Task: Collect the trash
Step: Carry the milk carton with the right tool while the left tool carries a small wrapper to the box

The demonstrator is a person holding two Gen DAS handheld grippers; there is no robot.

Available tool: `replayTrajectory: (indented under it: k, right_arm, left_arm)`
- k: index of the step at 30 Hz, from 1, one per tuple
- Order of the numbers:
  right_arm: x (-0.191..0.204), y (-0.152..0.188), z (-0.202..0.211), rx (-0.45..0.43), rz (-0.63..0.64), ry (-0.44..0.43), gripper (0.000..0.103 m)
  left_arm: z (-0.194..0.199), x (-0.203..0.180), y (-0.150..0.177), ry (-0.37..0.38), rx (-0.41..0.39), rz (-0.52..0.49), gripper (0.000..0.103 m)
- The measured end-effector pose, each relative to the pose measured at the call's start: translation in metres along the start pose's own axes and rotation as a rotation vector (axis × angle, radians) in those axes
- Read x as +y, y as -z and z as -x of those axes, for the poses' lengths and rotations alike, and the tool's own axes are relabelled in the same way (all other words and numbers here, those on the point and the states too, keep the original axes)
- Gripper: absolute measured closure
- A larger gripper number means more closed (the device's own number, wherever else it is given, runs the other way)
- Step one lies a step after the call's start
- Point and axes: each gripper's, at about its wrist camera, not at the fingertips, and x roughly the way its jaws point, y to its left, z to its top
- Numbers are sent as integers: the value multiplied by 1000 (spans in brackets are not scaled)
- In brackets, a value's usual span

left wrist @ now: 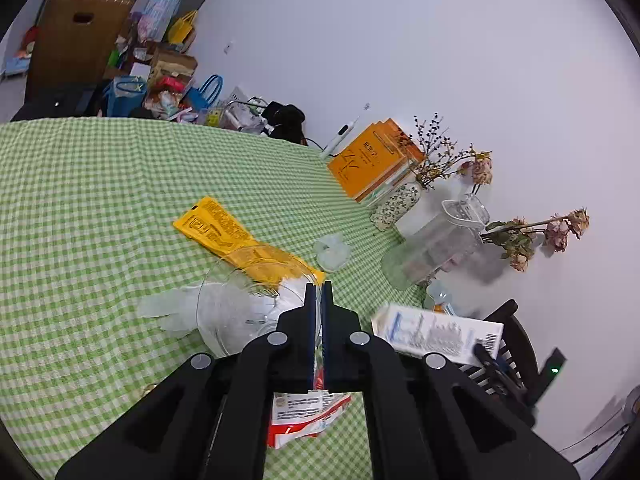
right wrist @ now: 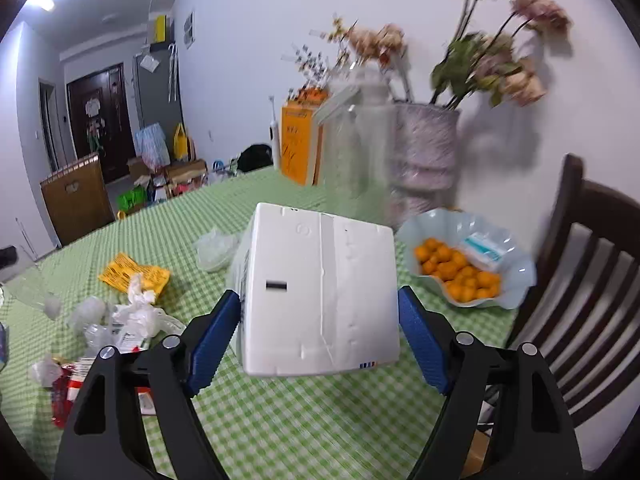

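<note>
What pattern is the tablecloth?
Green-and-white gingham check on the tablecloth, clearest in the left wrist view.
</note>
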Motion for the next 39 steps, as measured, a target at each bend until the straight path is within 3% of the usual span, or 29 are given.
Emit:
replayTrajectory:
  k: [8,15,20,26,31,34,39]
  right_arm:
    - [-34,9,70,-55,-48,54,28]
    - [-98,30,156,-108,-80,228,28]
    - [-149,71,194,-80,-156,363,28]
    - [-191,146,184,65,-244,487,28]
    - [-215,198,142,190,-283,580,28]
    - [-224,211,123,191,-336,570,28]
    - [-229,218,113,116,-392,603,28]
  left_arm:
    - [1,-34,14,25,0,-79,103]
    - [-13,-97,42,66,38,-209,103]
    - [-37,-149,64,125,105,-285,103]
    - [-81,-214,124,200,249,-405,103]
    - [-110,-247,174,218,356,-471,103]
    - [-123,-256,194,214,398,-492,103]
    - [-145,-263,219,198,465,-518,103]
